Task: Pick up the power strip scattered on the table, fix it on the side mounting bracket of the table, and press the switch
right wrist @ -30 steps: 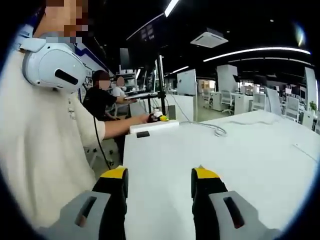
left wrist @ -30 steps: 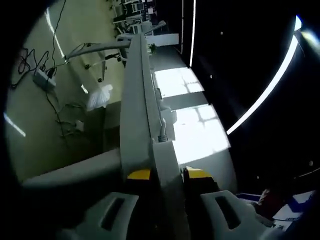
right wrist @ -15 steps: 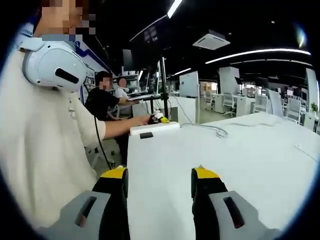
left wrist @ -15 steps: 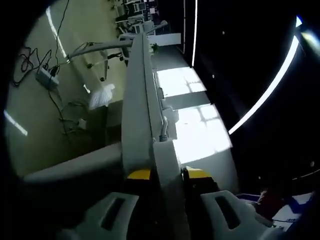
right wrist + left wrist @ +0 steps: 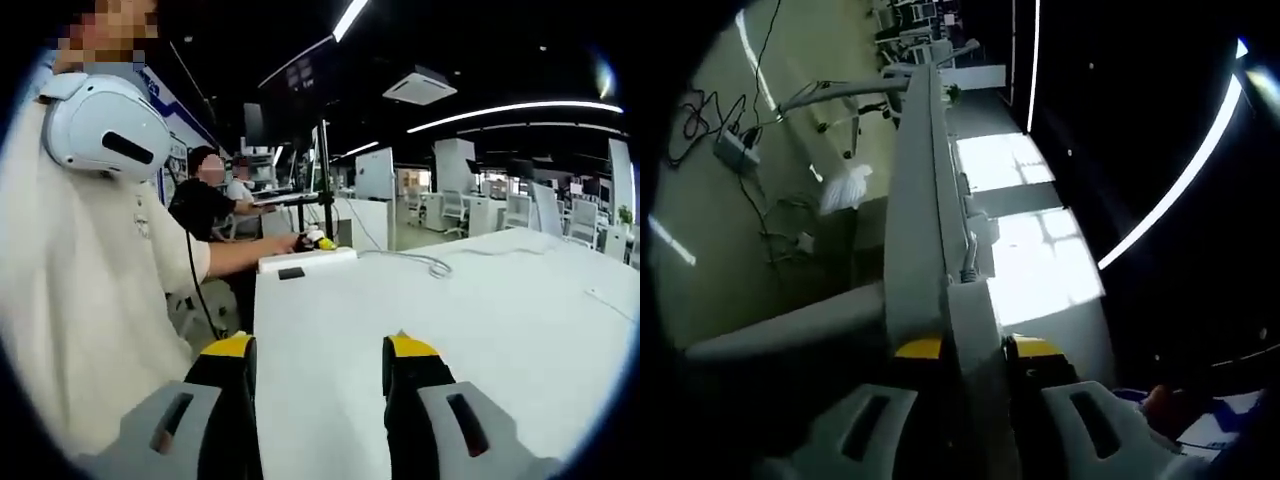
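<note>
The white power strip [image 5: 975, 325] runs between my left gripper's [image 5: 975, 348] yellow-tipped jaws, which are shut on it. It lies along the grey side edge of the table [image 5: 912, 200], and its cable [image 5: 967, 262] leaves the far end. The right gripper view shows the same power strip [image 5: 305, 258] at the white table's [image 5: 450, 330] far left corner, a dark switch [image 5: 291, 272] on its face, with the left gripper [image 5: 318, 240] on it. The cable [image 5: 430, 263] trails across the tabletop. My right gripper [image 5: 318, 350] hangs open over the near tabletop, holding nothing.
The person [image 5: 90, 260] wearing a white headset stands close on the left of the right gripper view. Two other people [image 5: 205, 195] sit behind, near a dark pole [image 5: 325, 175]. Below the table, the floor holds another power strip with cables [image 5: 735, 150] and a white bag [image 5: 845, 188].
Almost nothing has changed. Both views have shifted slightly with the hands; the left gripper keeps its hold on the power strip and the right gripper stays open.
</note>
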Tool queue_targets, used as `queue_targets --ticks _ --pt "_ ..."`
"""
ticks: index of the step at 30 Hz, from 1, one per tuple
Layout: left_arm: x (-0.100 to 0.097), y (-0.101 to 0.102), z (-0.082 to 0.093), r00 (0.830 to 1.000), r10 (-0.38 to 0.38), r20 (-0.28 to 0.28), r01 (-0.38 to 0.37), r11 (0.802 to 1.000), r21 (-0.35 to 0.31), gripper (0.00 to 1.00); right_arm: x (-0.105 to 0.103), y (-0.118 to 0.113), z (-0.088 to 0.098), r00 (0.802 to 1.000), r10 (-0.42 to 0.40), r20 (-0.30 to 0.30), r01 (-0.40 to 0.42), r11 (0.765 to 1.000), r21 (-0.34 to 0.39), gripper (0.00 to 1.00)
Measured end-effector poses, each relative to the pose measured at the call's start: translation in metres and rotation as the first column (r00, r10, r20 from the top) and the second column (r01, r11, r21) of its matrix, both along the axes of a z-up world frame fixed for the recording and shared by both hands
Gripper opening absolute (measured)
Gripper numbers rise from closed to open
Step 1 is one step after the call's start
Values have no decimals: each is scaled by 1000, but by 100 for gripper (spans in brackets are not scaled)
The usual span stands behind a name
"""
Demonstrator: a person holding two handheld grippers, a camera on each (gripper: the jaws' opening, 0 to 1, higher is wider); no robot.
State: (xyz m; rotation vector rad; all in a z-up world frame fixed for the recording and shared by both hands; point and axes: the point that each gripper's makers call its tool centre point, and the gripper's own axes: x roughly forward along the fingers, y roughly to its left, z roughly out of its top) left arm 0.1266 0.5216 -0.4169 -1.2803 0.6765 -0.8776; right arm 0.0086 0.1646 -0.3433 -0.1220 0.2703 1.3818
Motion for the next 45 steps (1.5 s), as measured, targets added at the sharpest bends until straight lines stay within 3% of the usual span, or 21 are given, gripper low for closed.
queue_targets --ticks 6,11,14,23,31,34,37,39,42,45 --pt "2 4 -1 1000 -18 -13 18 1000 0 27 -3 -1 0 1000 4 -2 -3 1000 7 46" --pt "4 10 -2 1000 -10 19 10 1000 -4 28 -3 -4 3 1000 0 1 0 1000 18 46" --pt "4 13 -2 991 -20 134 7 995 98 31 -2 -5 3 1000 -6 -3 6 1000 22 46" --pt "0 9 -2 990 -57 131 36 987 156 32 5 -4 6 1000 -21 0 21 999 31 46" --pt "8 24 -3 982 -31 186 -14 971 238 34 10 -4 7 1000 -25 -5 25 999 39 47" --pt "18 40 2 974 41 225 -97 965 243 37 11 -7 7 1000 -29 -7 30 999 44 47" --pt "26 51 9 953 113 280 -185 951 247 38 12 -11 8 999 -36 -8 36 998 57 47" --pt "24 50 13 952 134 275 -202 951 236 39 13 -13 8 999 -39 -9 40 997 60 47" --pt "27 48 15 934 176 310 -269 918 291 41 13 -14 8 999 -40 -9 41 997 63 47" --pt "28 43 23 901 213 378 -349 873 340 41 15 -17 9 999 -46 -8 46 997 69 47"
